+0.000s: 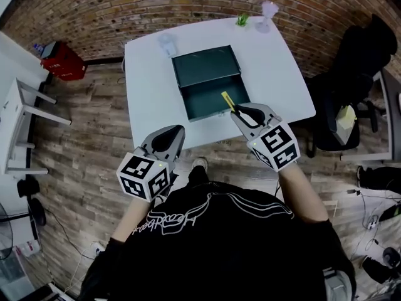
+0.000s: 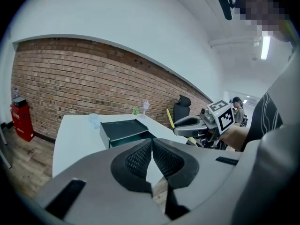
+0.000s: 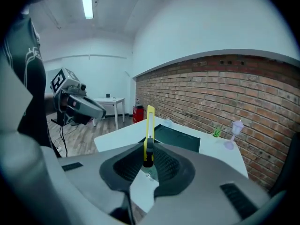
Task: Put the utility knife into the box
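The left tongs (image 2: 152,146) are pressed together with nothing between them. Beyond them, a dark green box (image 2: 123,130) sits on the white worktop (image 2: 70,139). To the right, the right tongs (image 2: 180,125) carry a yellow knife (image 2: 169,118), tilted upward.

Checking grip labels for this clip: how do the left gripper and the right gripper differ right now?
The right gripper is clamped on the yellow utility knife; the left gripper is shut on nothing. The right gripper is up by the box; the left gripper is back at the table's near edge. Both are closed and aimed toward the box.
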`<state>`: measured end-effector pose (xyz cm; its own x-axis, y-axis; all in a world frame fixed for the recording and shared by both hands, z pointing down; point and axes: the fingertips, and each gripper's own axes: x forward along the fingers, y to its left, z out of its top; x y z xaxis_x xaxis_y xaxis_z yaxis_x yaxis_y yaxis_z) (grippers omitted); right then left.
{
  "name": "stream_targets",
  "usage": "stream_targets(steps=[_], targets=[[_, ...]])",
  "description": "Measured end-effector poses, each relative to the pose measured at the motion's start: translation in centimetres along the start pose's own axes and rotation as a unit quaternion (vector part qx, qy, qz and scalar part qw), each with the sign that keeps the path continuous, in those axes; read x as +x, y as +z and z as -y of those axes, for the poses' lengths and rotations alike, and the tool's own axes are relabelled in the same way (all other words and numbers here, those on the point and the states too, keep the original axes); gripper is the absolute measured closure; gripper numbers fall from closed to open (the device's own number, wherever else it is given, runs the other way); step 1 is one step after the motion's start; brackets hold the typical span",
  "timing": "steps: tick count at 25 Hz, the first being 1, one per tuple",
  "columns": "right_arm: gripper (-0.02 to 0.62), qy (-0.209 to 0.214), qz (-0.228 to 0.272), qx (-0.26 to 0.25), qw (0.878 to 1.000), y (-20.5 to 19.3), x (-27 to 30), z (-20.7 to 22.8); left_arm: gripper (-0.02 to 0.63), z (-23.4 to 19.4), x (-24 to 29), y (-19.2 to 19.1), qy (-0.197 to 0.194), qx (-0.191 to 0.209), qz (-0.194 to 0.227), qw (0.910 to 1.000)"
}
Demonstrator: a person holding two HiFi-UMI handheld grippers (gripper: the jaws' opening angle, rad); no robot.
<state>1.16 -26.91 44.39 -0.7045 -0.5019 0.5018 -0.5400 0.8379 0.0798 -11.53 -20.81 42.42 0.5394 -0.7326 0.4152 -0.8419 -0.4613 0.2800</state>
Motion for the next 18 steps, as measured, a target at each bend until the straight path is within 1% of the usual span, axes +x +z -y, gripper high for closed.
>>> stream_targets(steps=[2,6,9,12,15,18], targets=[[0.528,-0.005,-0.016,-0.019,1.0,0.0,1.6,0.8,0.571,-1.3,0.9,0.9,-0.007,0.002,-0.002,1.0],[0.528,-0.003,-0.053,-0.031,0.998,-0.5,4.3,2.0,0.571,-3.9,1.9,2.4,-0.013,0.008,-0.001,0.9999],[0.526,-0.001,-0.08,-0.041,0.996,-1.3,6.3,2.6,0.571,-6.0,2.4,3.0,-0.008,-0.002,0.001,1.0],[0.526,0.005,-0.106,-0.048,0.993,-2.9,8.5,2.9,0.571,-7.8,3.1,2.8,-0.009,-0.017,-0.006,0.9998],[0.526,0.014,-0.135,-0.059,0.989,-4.5,10.5,3.1,0.571,-9.1,3.2,2.9,-0.012,-0.02,-0.009,0.9997],[0.525,0.018,-0.174,-0.087,0.981,-6.1,12.2,3.6,0.571,-10.4,3.3,3.5,-0.011,-0.018,-0.007,0.9998]])
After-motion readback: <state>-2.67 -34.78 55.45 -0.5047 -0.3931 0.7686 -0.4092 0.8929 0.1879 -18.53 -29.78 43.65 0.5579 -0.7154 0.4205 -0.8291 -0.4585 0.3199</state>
